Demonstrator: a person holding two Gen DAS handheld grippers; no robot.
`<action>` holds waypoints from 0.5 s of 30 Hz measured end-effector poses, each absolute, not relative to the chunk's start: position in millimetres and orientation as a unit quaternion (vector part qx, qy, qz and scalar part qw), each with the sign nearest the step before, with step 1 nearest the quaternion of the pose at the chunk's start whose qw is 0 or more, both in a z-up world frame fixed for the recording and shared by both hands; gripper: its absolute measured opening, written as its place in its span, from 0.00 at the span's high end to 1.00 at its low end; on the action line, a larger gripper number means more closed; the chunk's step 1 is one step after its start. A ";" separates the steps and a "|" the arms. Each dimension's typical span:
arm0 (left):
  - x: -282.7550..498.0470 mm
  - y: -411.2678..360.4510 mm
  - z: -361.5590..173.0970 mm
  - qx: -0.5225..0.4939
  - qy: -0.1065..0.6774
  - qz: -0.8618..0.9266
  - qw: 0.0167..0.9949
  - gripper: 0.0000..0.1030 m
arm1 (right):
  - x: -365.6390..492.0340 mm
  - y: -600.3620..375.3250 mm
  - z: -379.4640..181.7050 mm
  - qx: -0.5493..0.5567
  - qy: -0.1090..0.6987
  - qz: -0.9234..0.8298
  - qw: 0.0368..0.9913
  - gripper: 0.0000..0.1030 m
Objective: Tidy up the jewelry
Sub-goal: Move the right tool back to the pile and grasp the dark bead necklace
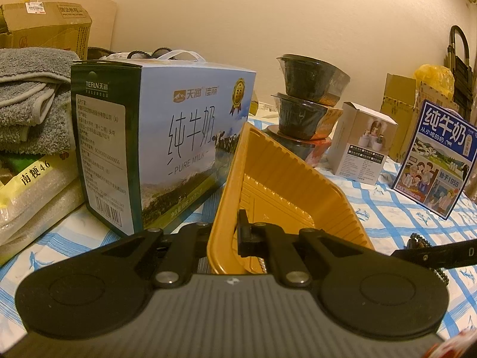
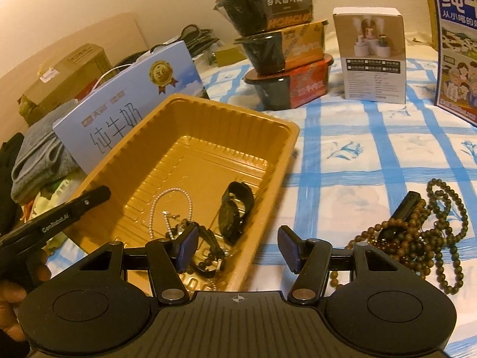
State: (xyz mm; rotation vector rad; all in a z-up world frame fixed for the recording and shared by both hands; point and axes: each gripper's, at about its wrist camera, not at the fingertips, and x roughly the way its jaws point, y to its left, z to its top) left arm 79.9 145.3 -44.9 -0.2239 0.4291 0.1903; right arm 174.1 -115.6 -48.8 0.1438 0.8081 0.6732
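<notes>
**Left jaws clamped on tray rim; right jaws open above it**

The left gripper (image 1: 226, 235) has its jaws closed on the near rim of the gold plastic tray (image 1: 286, 179), one finger inside the wall and one outside. The tray is tilted up at that edge and rests on the blue-and-white checked cloth (image 2: 357, 149).

The right gripper (image 2: 238, 249) has its jaws roughly half open and holds nothing. Its left finger sits over the tray interior; its right finger sits outside the near wall.

Tray contents:
- a white pearl necklace (image 2: 161, 205)
- a black wristwatch (image 2: 235, 208)
- a dark bead bracelet (image 2: 208, 259)
- a small silver chain (image 2: 171, 217)

A pile of brown bead strands (image 2: 417, 232) lies on the cloth to the right of the tray, apart from it. A black object is partly buried in the strands; it cannot be identified.

Behind the tray stand a blue milk carton (image 1: 179, 137), three stacked black bowls (image 2: 283, 50) and a small white box (image 2: 372, 56).
</notes>
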 end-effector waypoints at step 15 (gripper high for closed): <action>79.6 145.0 -45.3 -0.112 0.213 0.094 0.966 0.94 | 158.7 -180.7 -75.1 0.091 0.405 0.230 0.880 0.43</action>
